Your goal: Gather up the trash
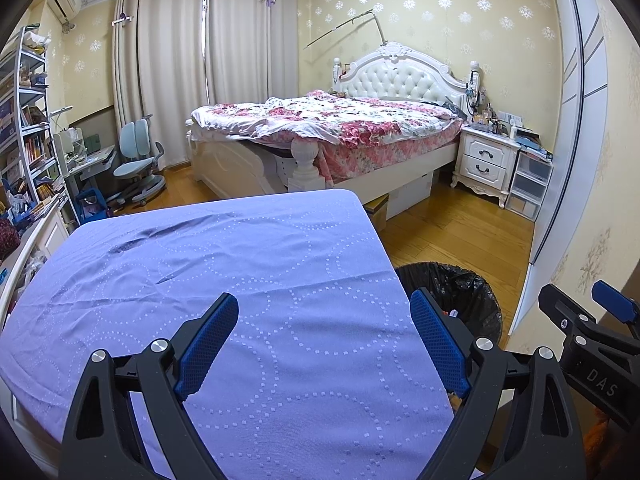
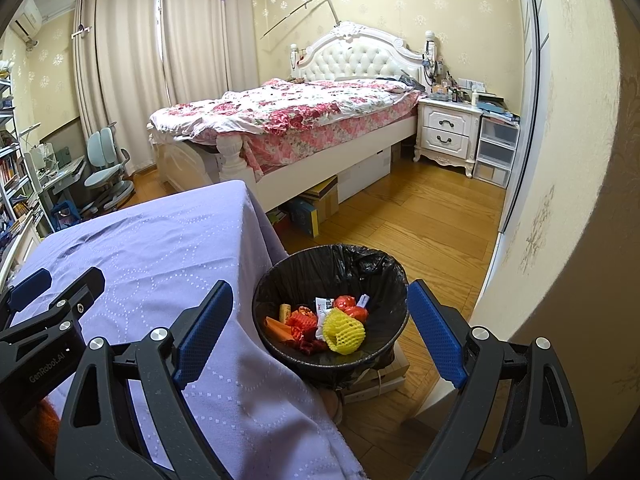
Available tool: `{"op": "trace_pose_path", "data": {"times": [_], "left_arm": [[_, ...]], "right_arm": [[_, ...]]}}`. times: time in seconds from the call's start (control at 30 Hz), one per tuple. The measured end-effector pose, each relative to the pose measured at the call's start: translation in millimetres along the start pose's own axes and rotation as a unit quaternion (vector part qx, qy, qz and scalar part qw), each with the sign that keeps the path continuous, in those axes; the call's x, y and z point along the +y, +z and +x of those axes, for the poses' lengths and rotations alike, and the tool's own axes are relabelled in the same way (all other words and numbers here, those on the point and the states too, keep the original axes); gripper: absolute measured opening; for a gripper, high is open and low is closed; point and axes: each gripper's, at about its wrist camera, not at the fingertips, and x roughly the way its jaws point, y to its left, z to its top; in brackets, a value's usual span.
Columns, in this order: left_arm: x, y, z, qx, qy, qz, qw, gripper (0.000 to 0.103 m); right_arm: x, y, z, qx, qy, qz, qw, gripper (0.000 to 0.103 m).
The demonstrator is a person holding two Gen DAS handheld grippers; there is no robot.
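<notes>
Place: a home bedroom
Bed: floral quilt, white tufted headboard (image 1: 394, 76)
Beside it: white nightstand (image 1: 486, 160)
Window: long beige curtains (image 1: 180, 72)
Study corner: bookshelf (image 1: 24, 128), desk chair (image 1: 138, 160)
Floor: wood (image 2: 420, 216)

Black claw (image 1: 324, 344) frames, blue dimpled pads, silver screw heads; side markings "DAS" and, seemingly, "GenRobot.AI" on the neighbouring claw (image 1: 580, 300)
</notes>
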Motion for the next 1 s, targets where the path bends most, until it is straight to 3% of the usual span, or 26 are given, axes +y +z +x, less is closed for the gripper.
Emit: {"op": "trace_pose_path", "data": {"times": [1.0], "left_arm": [[-10, -11, -5, -0.003, -0.007, 0.007, 0.9999, 0.087]], "right_arm": [[0, 0, 0, 0.001, 0.000, -0.001, 1.000, 0.087]]}}
